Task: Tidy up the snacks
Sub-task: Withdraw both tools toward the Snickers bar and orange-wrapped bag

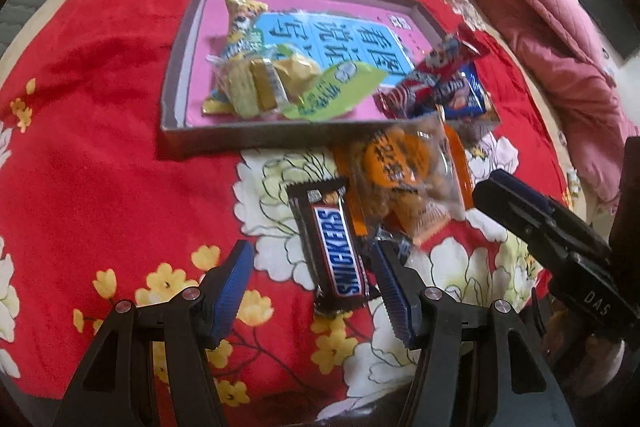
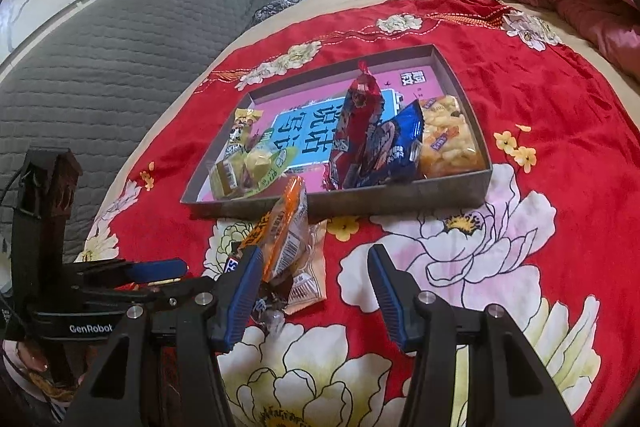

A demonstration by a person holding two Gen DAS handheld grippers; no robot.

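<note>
Over red flowered blanket (image 1: pixel 100 155) we hold both grippers spread wide, neither grasping anything. Our left gripper (image 1: pixel 316 287) hangs above chocolate bar (image 1: pixel 334 251), bar lying between fingers, closer to right finger; contact we cannot tell. Our right gripper (image 2: pixel 314 301) is released, left finger beside orange snack bag (image 2: pixel 286 231). Orange bag and chocolate bar lie on blanket just outside grey box (image 2: pixel 400 197). Inside box: red packet (image 2: pixel 358 123), blue packet (image 2: pixel 394 151), yellow puffed snack bag (image 2: pixel 446 137), green and yellow packets (image 1: pixel 256 75) at left.
</note>
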